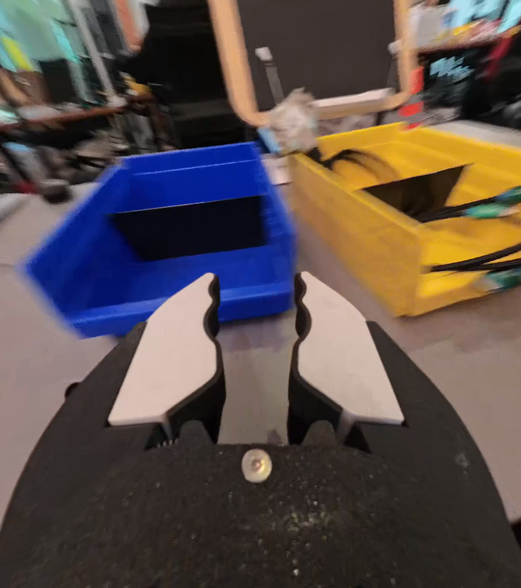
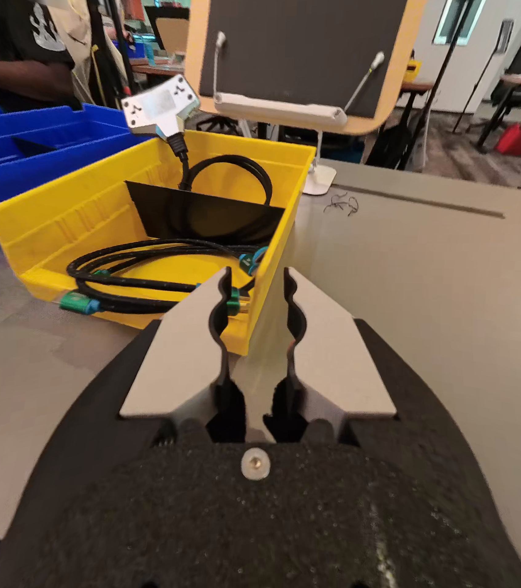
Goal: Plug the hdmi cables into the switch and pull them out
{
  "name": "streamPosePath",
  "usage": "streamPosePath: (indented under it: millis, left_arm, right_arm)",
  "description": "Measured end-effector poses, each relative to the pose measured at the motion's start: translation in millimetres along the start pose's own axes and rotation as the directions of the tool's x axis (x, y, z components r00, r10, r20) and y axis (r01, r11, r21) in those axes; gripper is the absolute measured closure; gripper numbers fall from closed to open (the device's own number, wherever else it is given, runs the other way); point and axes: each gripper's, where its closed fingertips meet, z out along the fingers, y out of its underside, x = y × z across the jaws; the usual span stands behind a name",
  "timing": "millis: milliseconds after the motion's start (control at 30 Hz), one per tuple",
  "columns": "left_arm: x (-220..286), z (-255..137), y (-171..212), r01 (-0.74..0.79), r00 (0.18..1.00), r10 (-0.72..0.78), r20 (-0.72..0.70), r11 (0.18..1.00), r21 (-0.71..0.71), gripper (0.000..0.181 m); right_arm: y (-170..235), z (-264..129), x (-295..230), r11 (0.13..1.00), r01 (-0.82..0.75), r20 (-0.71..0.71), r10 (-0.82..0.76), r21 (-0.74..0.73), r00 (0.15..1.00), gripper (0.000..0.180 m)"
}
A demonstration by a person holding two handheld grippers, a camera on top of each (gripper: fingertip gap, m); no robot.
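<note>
A yellow bin (image 2: 62,222) on the grey table holds coiled black HDMI cables (image 2: 132,283) with green plugs (image 2: 74,302). A silver HDMI switch (image 2: 157,108) leans on the bin's far rim, its black lead curling into the bin. My right gripper (image 2: 257,276) is open and empty, at the bin's near right corner. My left gripper (image 1: 256,286) is open and empty, just in front of an empty blue bin (image 1: 157,280). In the blurred left wrist view the yellow bin (image 1: 364,229), the switch (image 1: 294,121) and the cables (image 1: 491,264) show to the right.
A black divider (image 2: 208,216) splits the yellow bin. More blue bins (image 2: 30,143) stand left of it. A tan-framed dark board on a white stand (image 2: 284,105) is behind the table. A person (image 2: 14,47) stands at the far left. A thin wire scrap (image 2: 342,203) lies on the table. The tips of one gripper are about 35 centimeters away from the tips of the other. About 25 centimeters separates my left fingertips from the switch (image 1: 294,121).
</note>
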Motion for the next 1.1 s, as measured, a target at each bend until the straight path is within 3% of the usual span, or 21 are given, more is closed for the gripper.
streamPosePath:
  millis: [100, 200, 367, 533, 700, 833, 1100]
  left_arm:
    - [-80, -12, 43, -0.030, 0.991, 0.056, 0.123, 0.978, -0.204, 0.151]
    - [-120, -6, 66, 0.027, 0.992, 0.009, 0.125, 0.959, -0.281, 0.137]
    - [-140, 32, 48, 0.054, 0.996, -0.039, 0.081, 0.978, -0.200, 0.139]
    - [-155, 70, 31, 0.088, 0.988, -0.070, 0.140, 0.988, -0.128, 0.157]
    - [-158, 84, 37, 0.102, 0.985, -0.077, 0.155, 0.982, -0.158, 0.171]
    - [-138, 62, 40, 0.192, 0.978, -0.177, 0.112, 0.971, -0.139, 0.178]
    - [-97, -34, 55, 0.236, 0.961, -0.197, 0.194, 0.949, -0.209, 0.176]
  right_arm:
    - [-12, -7, -11, 0.998, 0.002, 0.011, -0.003, 0.059, 1.000, 0.152]
    - [-42, -18, -33, 0.977, -0.096, 0.113, 0.076, 0.190, 0.991, 0.161]
    - [-37, -15, -105, 0.988, -0.062, 0.328, 0.013, 0.141, 0.945, 0.160]
    - [-12, -27, -178, 0.993, -0.117, 0.570, 0.083, 0.025, 0.817, 0.159]
    - [6, -31, -217, 0.998, -0.053, 0.648, 0.065, -0.037, 0.759, 0.159]
    - [9, -25, -226, 0.999, -0.025, 0.653, 0.046, -0.041, 0.756, 0.154]
    - [25, 22, -241, 0.993, 0.059, 0.458, -0.007, -0.100, 0.889, 0.148]
